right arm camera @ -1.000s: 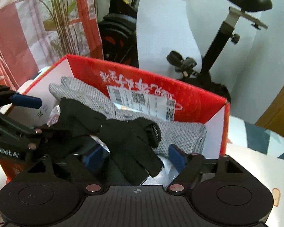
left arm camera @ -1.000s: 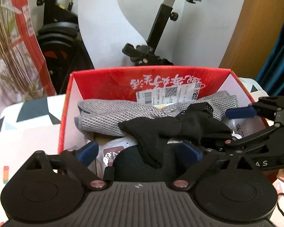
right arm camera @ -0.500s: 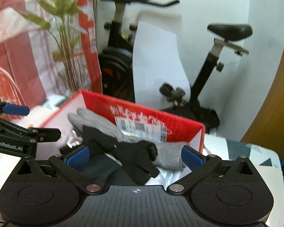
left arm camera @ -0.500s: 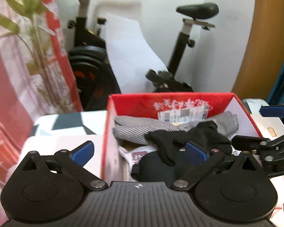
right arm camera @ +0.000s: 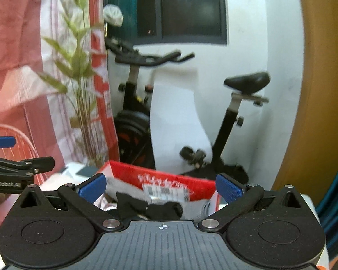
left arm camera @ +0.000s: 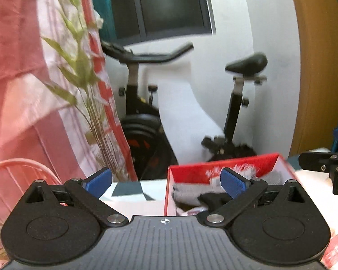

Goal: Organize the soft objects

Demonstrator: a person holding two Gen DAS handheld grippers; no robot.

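Red cardboard forms the open box (left arm camera: 225,168) that is seen low in the left wrist view, and inside it a grey knitted cloth (left arm camera: 184,190) lies with a black fabric glove (left arm camera: 210,199) draped over it. The left gripper (left arm camera: 166,180) is held spread wide, with nothing between its blue pads (left arm camera: 99,178), and it is raised above and behind the box, so that the left pad sits over the white surface with dark geometric patches (left arm camera: 128,191). At the right edge part of the other tool's black linkage is visible. From this, the soft things are judged to be already stowed, and the step in hand appears to be a retreat from the box; the next move would call for another soft item to be found, and none is shown outside the box. In the right wrist view, the right gripper (right arm camera: 161,187) is likewise opened wide and holds nothing, and the same box (right arm camera: 169,176), bearing a white barcode label (right arm camera: 164,191), is framed between its pads, with the glove (right arm camera: 146,207) lying near the front. Behind the surface a black exercise bike (right arm camera: 146,103) is set against a white wall, with a leafy green plant (right arm camera: 78,67) and a pink-and-white curtain (right arm camera: 15,45) to the left and a dark window (right arm camera: 191,9) above.
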